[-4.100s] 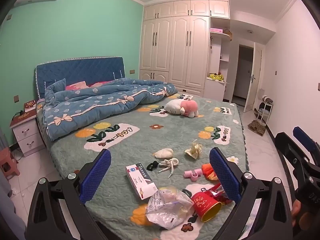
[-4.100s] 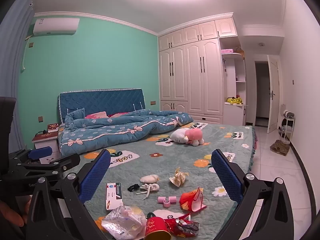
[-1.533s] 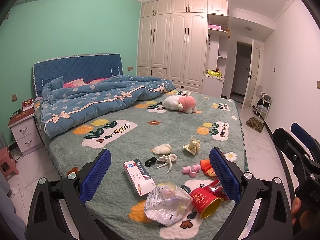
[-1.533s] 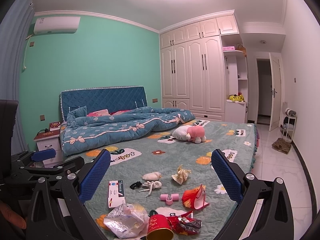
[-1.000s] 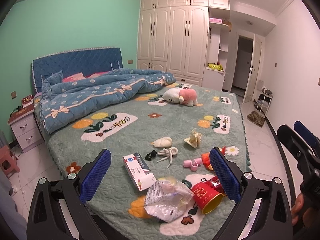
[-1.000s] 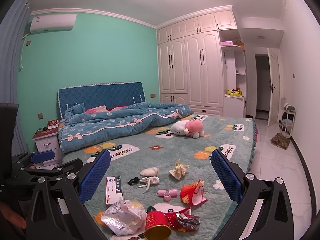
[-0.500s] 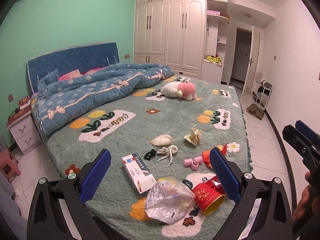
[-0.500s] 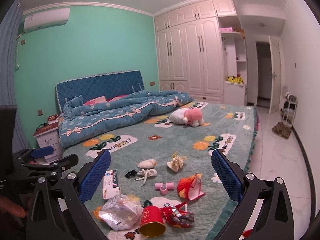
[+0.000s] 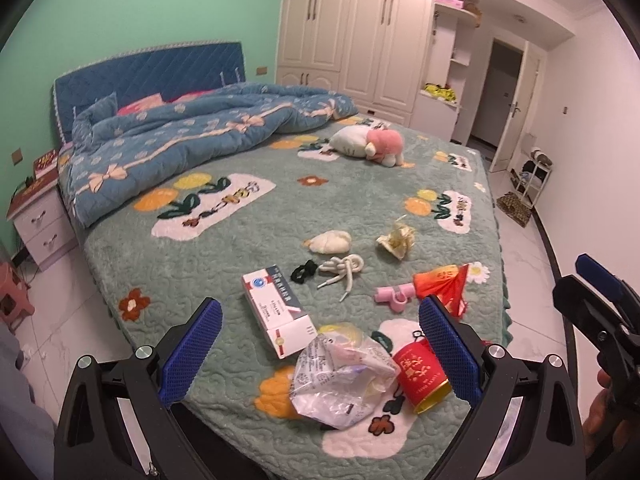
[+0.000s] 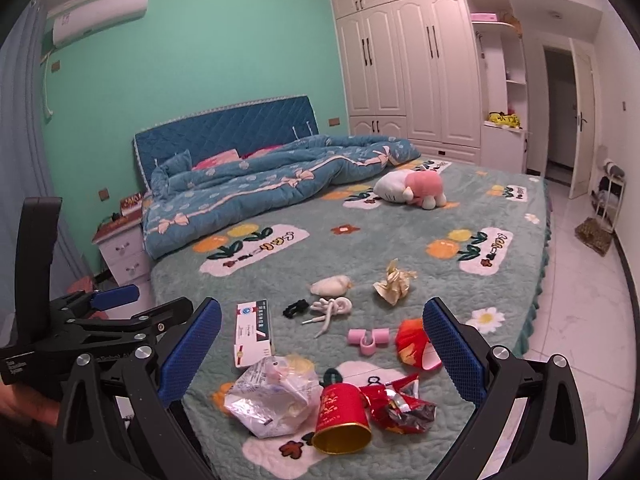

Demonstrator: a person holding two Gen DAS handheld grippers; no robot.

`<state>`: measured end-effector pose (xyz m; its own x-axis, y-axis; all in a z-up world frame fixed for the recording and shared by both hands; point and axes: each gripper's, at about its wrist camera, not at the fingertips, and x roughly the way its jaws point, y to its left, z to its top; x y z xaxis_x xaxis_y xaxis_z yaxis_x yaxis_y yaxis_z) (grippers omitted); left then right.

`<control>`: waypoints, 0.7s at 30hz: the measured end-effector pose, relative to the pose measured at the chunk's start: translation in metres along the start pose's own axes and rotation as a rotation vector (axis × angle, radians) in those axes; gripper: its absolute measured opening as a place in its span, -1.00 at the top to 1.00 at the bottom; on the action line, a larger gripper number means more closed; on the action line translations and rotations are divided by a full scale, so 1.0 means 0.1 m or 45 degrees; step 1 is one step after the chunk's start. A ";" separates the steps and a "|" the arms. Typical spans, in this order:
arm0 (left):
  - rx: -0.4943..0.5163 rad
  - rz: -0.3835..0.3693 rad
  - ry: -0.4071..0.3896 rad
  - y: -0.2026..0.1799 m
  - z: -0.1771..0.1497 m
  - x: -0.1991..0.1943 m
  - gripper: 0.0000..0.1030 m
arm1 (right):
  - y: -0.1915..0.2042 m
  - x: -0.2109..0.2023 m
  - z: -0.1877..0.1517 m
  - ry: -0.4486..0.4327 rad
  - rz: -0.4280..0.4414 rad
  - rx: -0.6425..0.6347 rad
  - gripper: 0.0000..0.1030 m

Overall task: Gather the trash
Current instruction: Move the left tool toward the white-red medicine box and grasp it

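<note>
I hold my left gripper point(image 9: 320, 354) spread wide and empty above the near corner of the bed point(image 9: 248, 240), its blue pads framing a scatter of litter on the green quilted cover. My right gripper point(image 10: 322, 350) is likewise wide apart and carrying nothing, hanging over the same corner, just right of the other tool.

Nearest the fingers lies a crumpled clear plastic bag point(image 9: 340, 376), touching a tipped red paper cup point(image 9: 420, 372) with its gold mouth toward me; in the right wrist view a crushed red foil wrapper point(image 10: 400, 400) sits against the cup's far side. Just beyond the bag rests a white and grey carton point(image 9: 276, 312). Further in come a red paper packet point(image 9: 444, 284), a pink plastic clip point(image 9: 394, 294), a knotted white cord point(image 9: 344, 268), a small black hair tie point(image 9: 302, 272), a ball of gold wrapping point(image 9: 396, 240) and a cream wad point(image 9: 330, 242). A plush toy point(image 9: 366, 146) and a rumpled blue duvet point(image 9: 192, 132) lie well apart toward the headboard.

Nothing is collected yet, as I judge it: this is the approach. No bin or sack shows in either view. The next move, I reckon, calls for lowering one gripper onto the bag or cup and closing gently, since both would crush or slide on the soft cover.
</note>
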<state>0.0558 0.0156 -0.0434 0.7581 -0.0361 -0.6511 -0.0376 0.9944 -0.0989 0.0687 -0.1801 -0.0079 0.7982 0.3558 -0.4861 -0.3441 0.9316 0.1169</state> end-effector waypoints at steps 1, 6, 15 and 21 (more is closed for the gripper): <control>-0.014 0.003 0.018 0.03 0.00 0.04 -0.89 | 0.02 0.03 0.01 0.014 0.001 -0.015 -0.91; -0.102 0.020 0.101 0.16 0.04 0.27 -0.89 | 0.11 0.33 0.06 0.075 0.019 -0.082 -0.91; -0.176 0.054 0.182 0.29 0.11 0.63 -0.89 | 0.15 0.76 0.14 0.148 0.100 -0.125 -0.92; -0.228 0.073 0.269 0.36 0.09 0.92 -0.89 | 0.16 1.11 0.13 0.230 0.124 -0.169 -0.92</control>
<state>0.1306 0.0490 -0.1002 0.5995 -0.0190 -0.8002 -0.2053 0.9626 -0.1767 0.1582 -0.1252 -0.0485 0.6606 0.4137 -0.6264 -0.4868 0.8713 0.0620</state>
